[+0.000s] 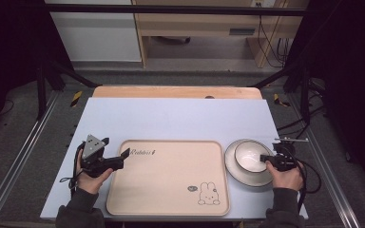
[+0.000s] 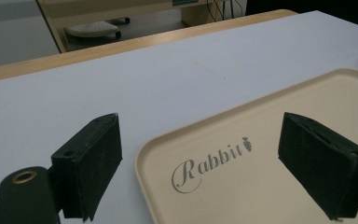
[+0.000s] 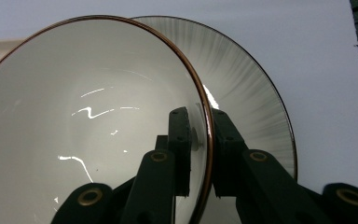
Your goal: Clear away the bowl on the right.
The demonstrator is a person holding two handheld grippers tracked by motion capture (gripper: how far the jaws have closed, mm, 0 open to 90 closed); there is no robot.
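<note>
A white bowl (image 1: 248,154) with a brown rim sits on a white plate (image 1: 235,170) at the right of the blue mat. My right gripper (image 1: 266,158) is shut on the bowl's near rim. In the right gripper view one jaw is inside the bowl (image 3: 74,130) and the other outside, over the plate (image 3: 251,84), with the right gripper (image 3: 201,140) pinching the rim. A beige tray (image 1: 168,180) marked "Rabbit" with a rabbit drawing lies in the middle. My left gripper (image 1: 119,154) stands open at the tray's near-left corner. In its own view the left gripper (image 2: 219,158) straddles the tray's corner (image 2: 261,177).
The blue mat (image 1: 171,118) covers a wooden table (image 1: 176,91); its far half is bare. Dark frame posts and rails stand at both sides. Cables trail off the right edge near the right hand.
</note>
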